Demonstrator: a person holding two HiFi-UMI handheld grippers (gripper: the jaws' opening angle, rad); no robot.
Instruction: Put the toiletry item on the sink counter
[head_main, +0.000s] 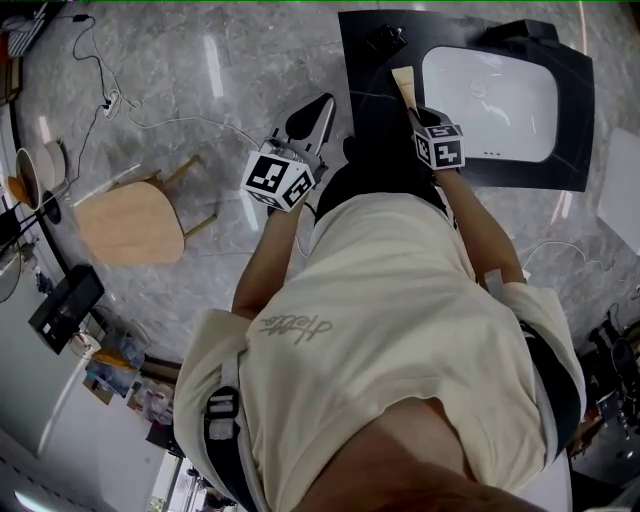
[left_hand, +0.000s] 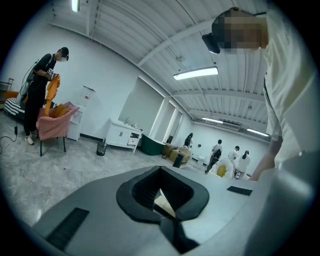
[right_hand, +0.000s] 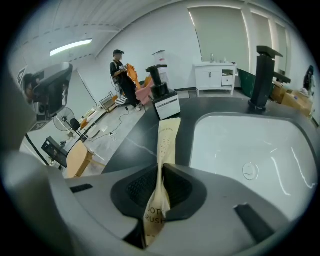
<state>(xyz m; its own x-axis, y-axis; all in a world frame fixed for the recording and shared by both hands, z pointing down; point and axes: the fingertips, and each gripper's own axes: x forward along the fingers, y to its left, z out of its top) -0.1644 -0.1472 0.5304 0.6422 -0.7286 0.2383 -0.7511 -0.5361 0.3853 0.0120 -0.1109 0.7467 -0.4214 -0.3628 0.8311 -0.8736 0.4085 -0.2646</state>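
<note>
One packet (right_hand: 167, 135), pinched between the right gripper's (right_hand: 161, 169) jaws, points to twelve o'clock along the counter (right_hand: 187, 114), basin (right_hand: 250, 150) at two. The left gripper (left_hand: 160, 175) is closed, empty.

The tan paper packet (right_hand: 158, 197) bears dark print, partly hidden, reading "OT" above "RUSH". The script print on the person's shirt (head_main: 400, 330) cannot be read.

Beige paper toothbrush pkt (right_hand: 167, 142), long & flat, pinched in right tool (right_hand: 161, 172), far end over black sink counter (right_hand: 137, 150).
</note>
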